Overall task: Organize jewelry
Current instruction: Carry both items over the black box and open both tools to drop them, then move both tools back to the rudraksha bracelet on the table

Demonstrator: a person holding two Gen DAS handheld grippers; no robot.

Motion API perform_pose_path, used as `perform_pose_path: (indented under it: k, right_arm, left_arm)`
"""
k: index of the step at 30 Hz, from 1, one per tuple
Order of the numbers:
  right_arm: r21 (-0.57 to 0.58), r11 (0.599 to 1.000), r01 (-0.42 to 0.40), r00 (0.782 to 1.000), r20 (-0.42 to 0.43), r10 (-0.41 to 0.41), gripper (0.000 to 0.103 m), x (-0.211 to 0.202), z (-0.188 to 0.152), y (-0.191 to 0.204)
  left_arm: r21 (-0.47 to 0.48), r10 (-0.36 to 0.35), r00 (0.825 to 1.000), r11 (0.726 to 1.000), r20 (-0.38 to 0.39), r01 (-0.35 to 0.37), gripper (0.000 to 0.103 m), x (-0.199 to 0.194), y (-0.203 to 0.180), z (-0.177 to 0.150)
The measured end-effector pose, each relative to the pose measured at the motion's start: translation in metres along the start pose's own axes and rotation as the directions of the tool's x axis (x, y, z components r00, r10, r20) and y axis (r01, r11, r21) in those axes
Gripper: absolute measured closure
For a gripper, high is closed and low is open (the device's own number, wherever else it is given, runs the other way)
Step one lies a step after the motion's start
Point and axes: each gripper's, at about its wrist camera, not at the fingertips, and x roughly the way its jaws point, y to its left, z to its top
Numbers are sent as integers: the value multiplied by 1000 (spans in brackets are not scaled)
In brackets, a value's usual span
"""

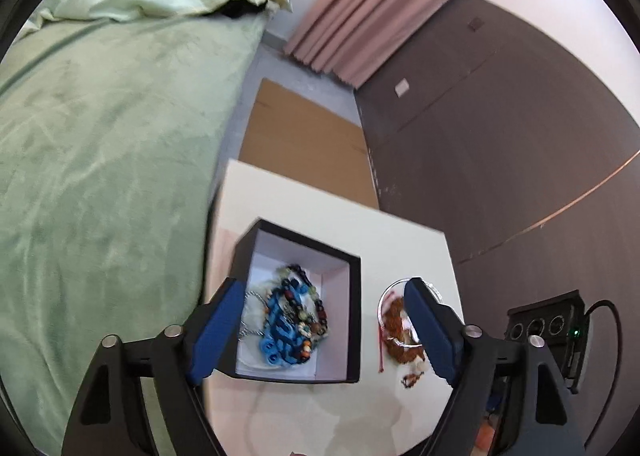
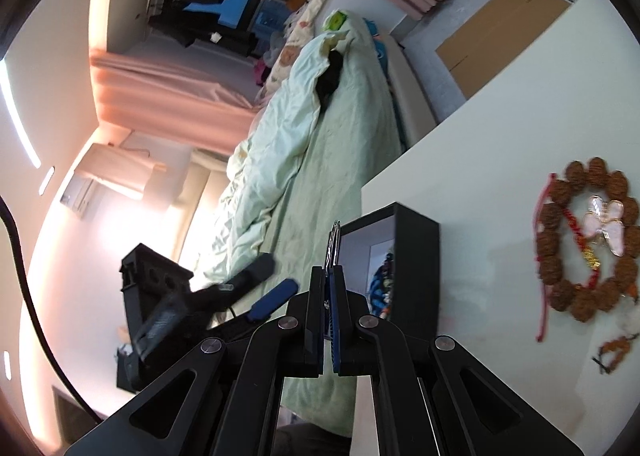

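Note:
A black box [image 1: 354, 296] with a white inside stands on a white table [image 1: 320, 199]. Blue and multicoloured bead jewelry [image 1: 294, 320] lies in it. My left gripper [image 1: 324, 296] is open above the box and the table. To the right of the box lie a brown bead bracelet [image 1: 400, 336] and a silver bangle [image 1: 386, 290]. My right gripper [image 2: 329, 276] is shut on a thin silver piece of jewelry [image 2: 333, 240], held next to the box [image 2: 416, 256]. The brown bead bracelet [image 2: 568, 296] with a pale butterfly clip [image 2: 604, 223] and a red cord [image 2: 544, 256] lies on the table.
A bed with a green blanket [image 1: 100, 175] lies left of the table. Cardboard [image 1: 296, 135] lies on the floor beyond it, by a brown wall [image 1: 500, 135] and pink curtain [image 1: 360, 3]. A small bead piece [image 2: 612, 348] lies near the bracelet. My left gripper [image 2: 224, 292] shows in the right wrist view.

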Motion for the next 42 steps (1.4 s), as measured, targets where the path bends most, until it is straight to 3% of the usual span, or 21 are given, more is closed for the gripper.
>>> perform_pose_path:
  k: [8,11,13,14,15,17,19,28,32,42]
  right_arm:
    - [-58,998,-12,999,-36,10,99,28,-4,13]
    - [-88,996,16,998,-55,-20,96,36,-4,15]
    - [-77,997,32,994,-98,-39,63,39,-4,14]
    - [-71,996,48,994,-99,-55,34,37,-4,14]
    - [-77,995,71,995,-62,-76,25,30,-4,14]
    - [-81,993,82,996,-21,-84,25,19,-3,13]
    - [-37,998,58,998,-19,-59,25,8,-1,7]
    - [-55,992,114,993,39,-111,24,-30,-2,9]
    - [-56,991,125,990,80,-120,8,-49,-1,8]
    - [-26,989,147,979,146,-142,7,-94,7,-5]
  left_arm:
    - [-16,36,999,999,14,-35,20,-11,12,-1]
    - [-20,45,999,999,19,-45,20,-16,14,-4]
    - [-23,48,999,999,24,-47,19,-19,14,-5]
    - [-22,48,998,999,27,-47,18,-20,13,-5]
    - [-19,46,998,999,31,-46,16,-22,12,-6]
    - [-13,43,998,999,43,-43,6,-26,9,-6]
    - [-7,41,998,999,52,-41,4,-30,4,-7]
    - [32,31,998,999,62,-33,4,-35,-20,-10]
    - [48,32,998,998,57,-34,4,-32,-29,-13]
    - [106,19,999,994,37,-23,4,-16,-61,-22]
